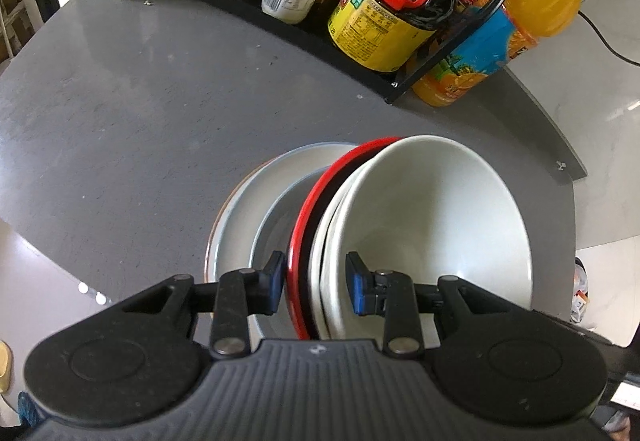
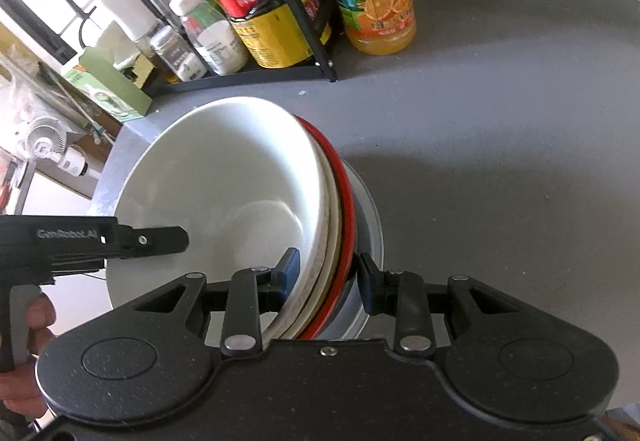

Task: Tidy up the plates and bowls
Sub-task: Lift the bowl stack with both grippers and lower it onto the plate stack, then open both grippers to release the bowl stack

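Showing a tilted stack of dishes on a grey bench [image 1: 120,113], seen from both wrist cameras. Left wrist view, left to right: a pale shallow plate with a grey-blue rim [image 1: 240,209] lies lowest; a red-rimmed bowl with a black inside [image 1: 308,209] leans on it; nested within that are a thin white dish [image 1: 320,241] and a large white ceramic bowl [image 1: 432,213]. The left gripper [image 1: 316,283] straddles the near rims of the red-rimmed and white dishes, its blue pads on either side; whether they press the rims cannot be told. Behind stand a black wire rack [image 1: 416,69] of sauce bottles and an orange juice bottle [image 1: 472,61].

Right wrist view, left to right: a hand [image 2: 32,325] holds the other black tool at the far left edge; the large white bowl [image 2: 224,185] fills the centre. The right gripper [image 2: 328,281] brackets the stacked rims, the left pad inside the white bowl, the right pad outside the red rim; firm contact cannot be told.
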Motion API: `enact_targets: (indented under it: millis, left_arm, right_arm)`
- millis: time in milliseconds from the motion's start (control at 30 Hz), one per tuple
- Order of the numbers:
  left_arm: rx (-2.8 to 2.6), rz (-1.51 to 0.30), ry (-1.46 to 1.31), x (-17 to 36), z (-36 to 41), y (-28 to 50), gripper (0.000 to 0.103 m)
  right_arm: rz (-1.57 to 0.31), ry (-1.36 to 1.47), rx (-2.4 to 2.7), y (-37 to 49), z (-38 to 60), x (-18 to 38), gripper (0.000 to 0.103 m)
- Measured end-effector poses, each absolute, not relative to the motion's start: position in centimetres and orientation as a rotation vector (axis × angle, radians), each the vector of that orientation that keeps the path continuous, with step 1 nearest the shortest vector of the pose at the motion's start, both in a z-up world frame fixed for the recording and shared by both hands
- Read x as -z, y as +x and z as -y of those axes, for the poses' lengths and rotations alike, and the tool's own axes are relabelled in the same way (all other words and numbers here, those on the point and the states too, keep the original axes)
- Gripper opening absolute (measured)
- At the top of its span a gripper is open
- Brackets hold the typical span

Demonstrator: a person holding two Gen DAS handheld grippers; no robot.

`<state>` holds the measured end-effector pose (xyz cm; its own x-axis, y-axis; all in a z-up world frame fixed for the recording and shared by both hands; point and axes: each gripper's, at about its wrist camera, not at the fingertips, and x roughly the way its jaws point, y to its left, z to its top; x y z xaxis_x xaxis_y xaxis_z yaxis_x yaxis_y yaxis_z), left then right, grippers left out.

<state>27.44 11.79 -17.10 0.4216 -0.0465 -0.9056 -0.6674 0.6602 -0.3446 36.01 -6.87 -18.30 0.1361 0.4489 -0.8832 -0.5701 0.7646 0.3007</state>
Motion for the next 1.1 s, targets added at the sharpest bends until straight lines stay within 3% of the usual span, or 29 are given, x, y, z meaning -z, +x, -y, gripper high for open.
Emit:
enact_targets:
  millis: [200, 300, 433, 567, 633, 700, 1000, 1100]
  left_arm:
    - [-0.420, -1.093, -0.758, 17.2, -12.0, 27.9, 0.032]
    - [-0.406, -1.094, -0.769, 17.3, -12.4, 27.8, 0.034]
    - [-0.435, -1.085, -0.736, 16.6, -12.6, 27.5, 0.049]
    - [-0.424, -1.023, -0.688, 15.3, -13.0, 26.8, 0.066]
    - [-0.412, -1.004, -0.658, 14.6, -13.2, 26.6, 0.077]
    - [-0.392, -0.989, -0.638, 14.1, -13.4, 26.4, 0.081]
    - [-0.363, -0.971, -0.558, 12.3, -13.2, 25.6, 0.084]
    - [-0.375, -0.948, -0.547, 11.5, -12.2, 24.7, 0.087]
  right_arm:
    - [-1.228, -0.091, -0.711, 35.9, 6.8, 18.4, 0.031]
    - [-1.238, -0.060, -0.694, 36.1, 6.7, 18.5, 0.036]
    - [-1.239, -0.038, -0.667, 35.9, 6.4, 18.5, 0.043]
    - [-1.192, -0.041, -0.644, 35.1, 5.9, 17.7, 0.063]
    - [-1.168, -0.042, -0.617, 34.8, 5.8, 17.2, 0.068]
    - [-1.155, -0.033, -0.584, 34.6, 5.8, 16.9, 0.073]
    - [-1.056, -0.003, -0.526, 31.7, 7.3, 14.0, 0.088]
    - [-1.045, -0.001, -0.530, 30.6, 8.3, 13.0, 0.088]
